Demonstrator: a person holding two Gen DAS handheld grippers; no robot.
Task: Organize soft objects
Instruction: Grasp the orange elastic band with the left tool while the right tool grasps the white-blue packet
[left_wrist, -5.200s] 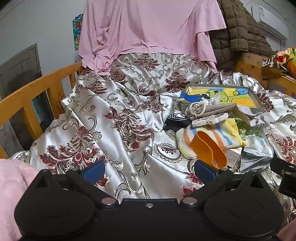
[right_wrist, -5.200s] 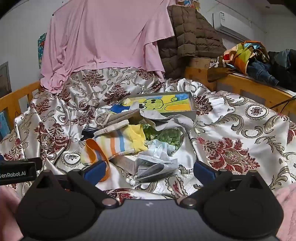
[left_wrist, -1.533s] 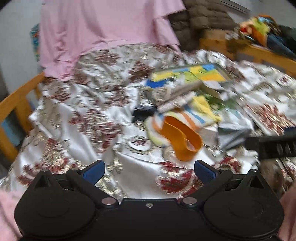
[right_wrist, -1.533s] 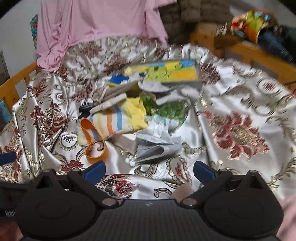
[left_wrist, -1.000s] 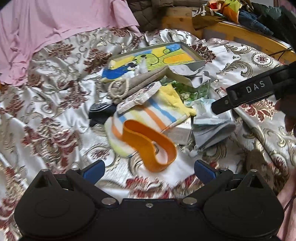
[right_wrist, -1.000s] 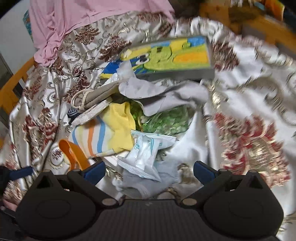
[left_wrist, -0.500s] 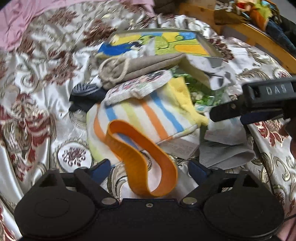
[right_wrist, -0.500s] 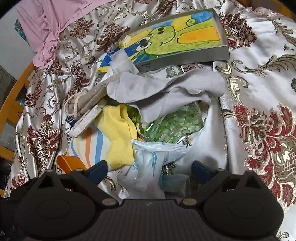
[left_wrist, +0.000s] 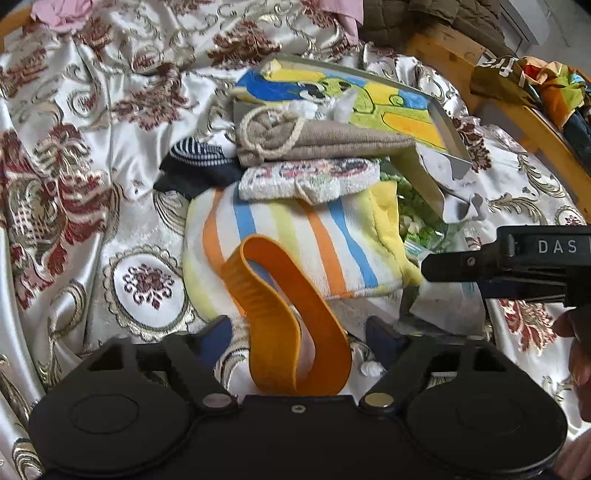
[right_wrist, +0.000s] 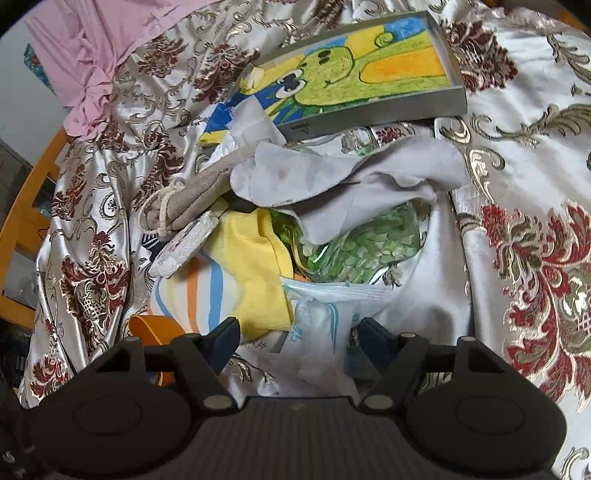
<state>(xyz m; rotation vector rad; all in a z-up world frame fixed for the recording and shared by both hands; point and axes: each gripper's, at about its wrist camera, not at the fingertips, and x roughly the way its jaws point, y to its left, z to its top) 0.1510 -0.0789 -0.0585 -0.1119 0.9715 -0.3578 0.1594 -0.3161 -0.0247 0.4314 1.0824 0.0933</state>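
A pile of soft things lies on the satin bedspread (left_wrist: 110, 155). My left gripper (left_wrist: 301, 332) is open around an orange band loop (left_wrist: 288, 317), which stands between its jaws. Behind it lie a striped towel (left_wrist: 295, 243), a small patterned pouch (left_wrist: 306, 177), a beige drawstring bag (left_wrist: 317, 140) and a dark striped sock (left_wrist: 195, 158). My right gripper (right_wrist: 295, 338) is open over a white plastic tissue packet (right_wrist: 317, 332), next to the yellow towel edge (right_wrist: 255, 273), a bag of green bits (right_wrist: 354, 251) and a grey cloth (right_wrist: 332, 177).
A flat box with a green cartoon picture (right_wrist: 354, 70) lies behind the pile. A pink sheet (right_wrist: 92, 48) hangs at the back. A wooden bed rail (right_wrist: 22, 221) runs along the left, another rail with clothes (left_wrist: 517, 96) at the right.
Both grippers have moved forward and down onto the pile. The orange band now stands between the left jaws, and the tissue packet lies between the right jaws. Both jaws have narrowed slightly.
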